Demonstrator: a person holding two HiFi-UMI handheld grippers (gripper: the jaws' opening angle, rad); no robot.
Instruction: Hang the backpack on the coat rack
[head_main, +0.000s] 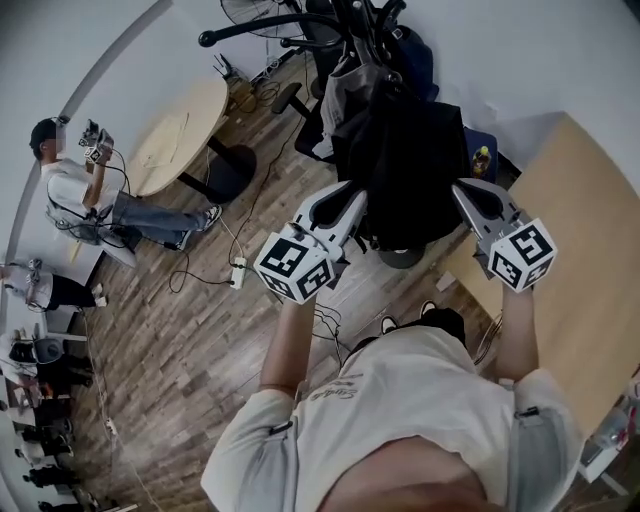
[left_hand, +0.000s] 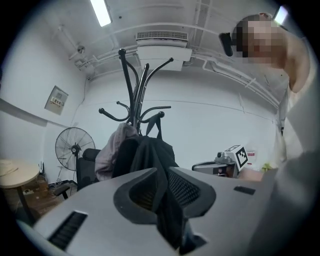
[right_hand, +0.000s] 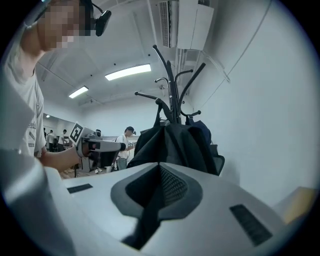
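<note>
Hanging by its top loop from a hook of the coat rack (left_hand: 131, 97), the backpack (left_hand: 150, 152) is black, limp and creased, beside a pale garment (left_hand: 111, 150). The left gripper's (left_hand: 161, 175) fingers pinch a fold of its fabric. The right gripper's (right_hand: 160, 170) fingers are closed on nothing, near its other side.

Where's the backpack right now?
In the head view the black backpack hangs on the coat rack at top centre, between the left tool and right tool, beside a grey garment.

The left hand-held gripper (head_main: 352, 198) and right hand-held gripper (head_main: 462, 188) are grey with black-and-white marker cubes; the T-shirt (head_main: 400, 400) is pale.
</note>
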